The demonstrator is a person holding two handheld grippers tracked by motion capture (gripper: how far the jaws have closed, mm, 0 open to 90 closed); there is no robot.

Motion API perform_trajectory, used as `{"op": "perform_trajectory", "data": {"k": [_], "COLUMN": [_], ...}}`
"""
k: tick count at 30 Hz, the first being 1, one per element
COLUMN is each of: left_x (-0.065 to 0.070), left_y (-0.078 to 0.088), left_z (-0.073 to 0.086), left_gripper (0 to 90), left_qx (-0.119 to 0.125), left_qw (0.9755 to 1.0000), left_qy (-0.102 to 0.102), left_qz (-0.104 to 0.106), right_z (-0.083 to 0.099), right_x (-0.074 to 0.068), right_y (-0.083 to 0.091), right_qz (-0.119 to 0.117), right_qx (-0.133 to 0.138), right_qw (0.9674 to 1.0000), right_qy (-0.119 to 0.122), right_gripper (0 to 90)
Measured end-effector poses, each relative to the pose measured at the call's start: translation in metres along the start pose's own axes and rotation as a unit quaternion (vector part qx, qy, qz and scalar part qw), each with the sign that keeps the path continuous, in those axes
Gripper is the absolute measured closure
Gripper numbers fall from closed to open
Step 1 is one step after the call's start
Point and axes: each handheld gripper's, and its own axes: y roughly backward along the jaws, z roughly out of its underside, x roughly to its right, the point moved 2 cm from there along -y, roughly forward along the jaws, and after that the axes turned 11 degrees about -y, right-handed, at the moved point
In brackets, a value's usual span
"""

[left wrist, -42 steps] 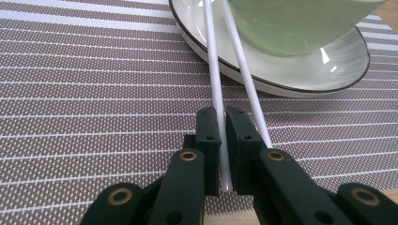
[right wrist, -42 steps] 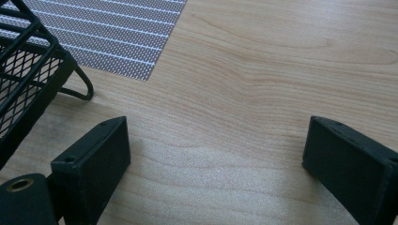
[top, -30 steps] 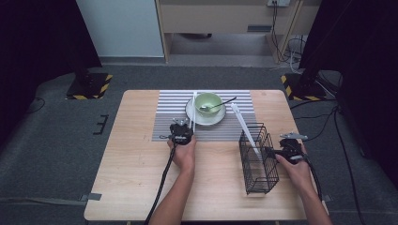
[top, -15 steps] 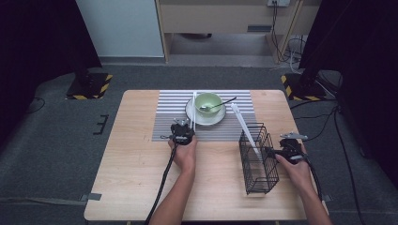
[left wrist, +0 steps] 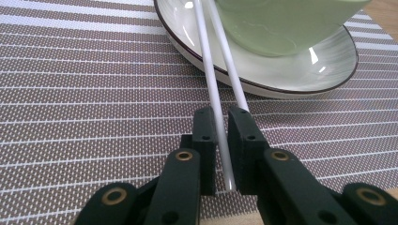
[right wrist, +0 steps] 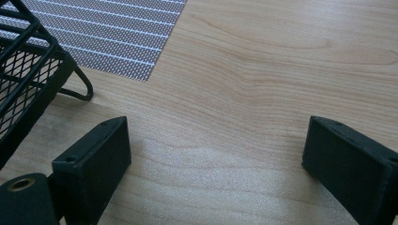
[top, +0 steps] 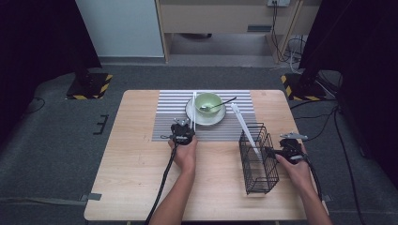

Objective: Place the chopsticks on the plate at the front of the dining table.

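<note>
Where jaws part, chopsticks between.

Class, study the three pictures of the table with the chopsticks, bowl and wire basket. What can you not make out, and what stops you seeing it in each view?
- Far ends of the white chopsticks: left gripper view, cut off by the top edge.
- Bowl contents: left gripper view, rim out of frame; high view, too small.
- Whether the left gripper pads press the chopstick: left gripper view, contact hidden between the jaws.
- Wire basket contents: right gripper view, cut off at the left edge.
</note>
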Motion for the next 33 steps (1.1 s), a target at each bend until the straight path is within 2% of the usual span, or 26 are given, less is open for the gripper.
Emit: {"op": "perform_trajectory", "data": {"k": [3, 5, 8, 10, 12, 14, 21, 27, 33], "left_x": [0.002, 0.002, 0.003, 0.002, 0.002, 0.003, 0.007, 0.012, 0.015], "left_y": [0.002, 0.005, 0.011, 0.015, 0.018, 0.021, 0.022, 0.026, 0.029], "left_z": [-0.001, -0.002, -0.004, -0.005, -0.006, -0.006, -0.004, -0.006, -0.007], "left_gripper": [73.1, 71.1, 69.6, 68.3, 64.6, 61.6, 43.9, 38.3, 35.8], "left_qx": [0.004, 0.007, 0.014, 0.018, 0.024, 0.028, 0.038, 0.049, 0.045], "left_qw": [1.0, 0.9999, 0.9997, 0.9996, 0.9995, 0.9993, 0.999, 0.9982, 0.9979], "left_qy": [-0.004, -0.003, -0.017, -0.017, -0.013, -0.02, -0.024, -0.035, -0.047], "left_qz": [-0.007, -0.009, -0.014, -0.016, -0.016, -0.017, -0.003, -0.006, -0.005], "right_z": [0.0, 0.0, 0.0, 0.0, 0.0, 0.0, 0.0, 0.0, 0.0], "right_x": [0.0, 0.0, 0.0, 0.0, 0.0, 0.0, 0.0, 0.0, 0.0], "right_y": [0.0, 0.0, 0.0, 0.0, 0.0, 0.0, -0.001, -0.001, -0.001], "right_qz": [0.0, 0.0, 0.0, 0.0, 0.0, 0.001, 0.002, 0.002, 0.003], "right_qx": [0.0, 0.0, 0.0, 0.0, 0.0, 0.0, -0.001, -0.001, -0.001], "right_qw": [1.0, 1.0, 1.0, 1.0, 1.0, 1.0, 1.0, 1.0, 1.0], "right_qy": [0.0, 0.0, 0.0, 0.0, 0.0, 0.0, 0.001, 0.0, 0.001], "right_gripper": [8.1, 8.2, 8.2, 8.2, 8.2, 8.1, 7.8, 7.8, 7.7]}}
